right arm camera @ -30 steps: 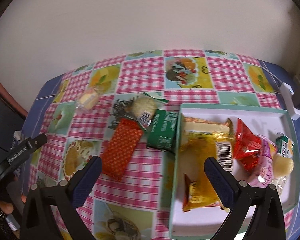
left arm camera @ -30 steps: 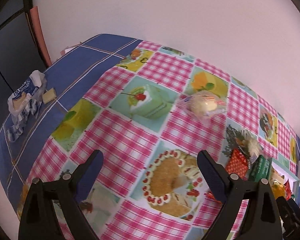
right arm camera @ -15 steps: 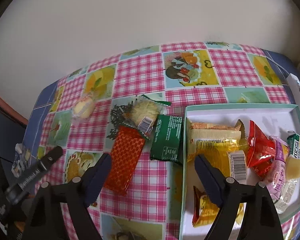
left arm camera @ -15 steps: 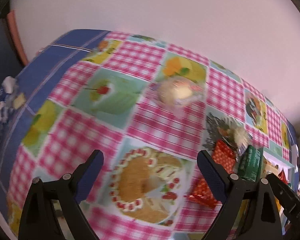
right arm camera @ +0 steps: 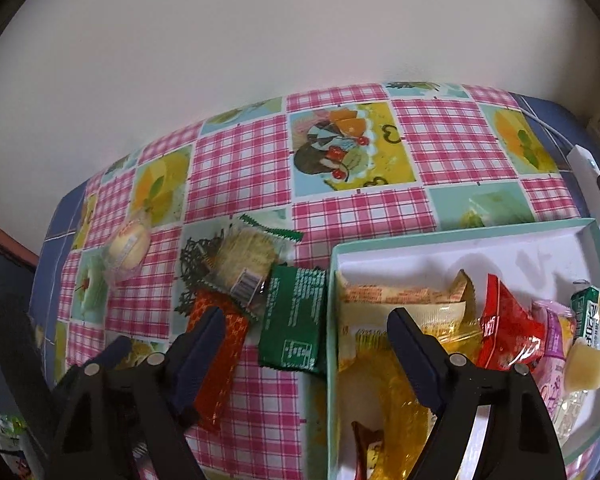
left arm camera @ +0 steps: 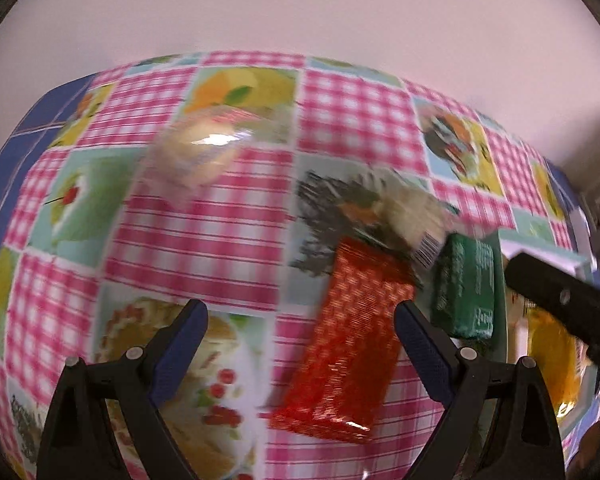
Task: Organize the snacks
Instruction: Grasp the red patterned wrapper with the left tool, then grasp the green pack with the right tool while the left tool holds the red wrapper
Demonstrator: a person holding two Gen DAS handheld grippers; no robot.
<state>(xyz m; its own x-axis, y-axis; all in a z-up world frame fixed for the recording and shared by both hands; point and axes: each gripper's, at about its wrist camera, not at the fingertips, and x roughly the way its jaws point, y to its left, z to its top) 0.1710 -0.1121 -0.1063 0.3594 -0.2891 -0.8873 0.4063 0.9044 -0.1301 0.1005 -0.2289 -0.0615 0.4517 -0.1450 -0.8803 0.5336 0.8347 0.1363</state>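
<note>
Both claws stood apart, gripping nothing: the left claw [left arm camera: 300, 320] over the red-orange wafer packet [left arm camera: 346, 350], the right claw [right arm camera: 306, 332] above the green packet [right arm camera: 294, 320] at frame centre.

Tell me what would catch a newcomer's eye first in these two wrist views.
First the white tray on the right of the pink checked tablecloth, heaped with bright wrappers such as a red packet. Next the snacks lying loose on the cloth left of it: an orange-red packet, a green packet, a pale cracker pack and a round clear-wrapped cake farther left.
</note>
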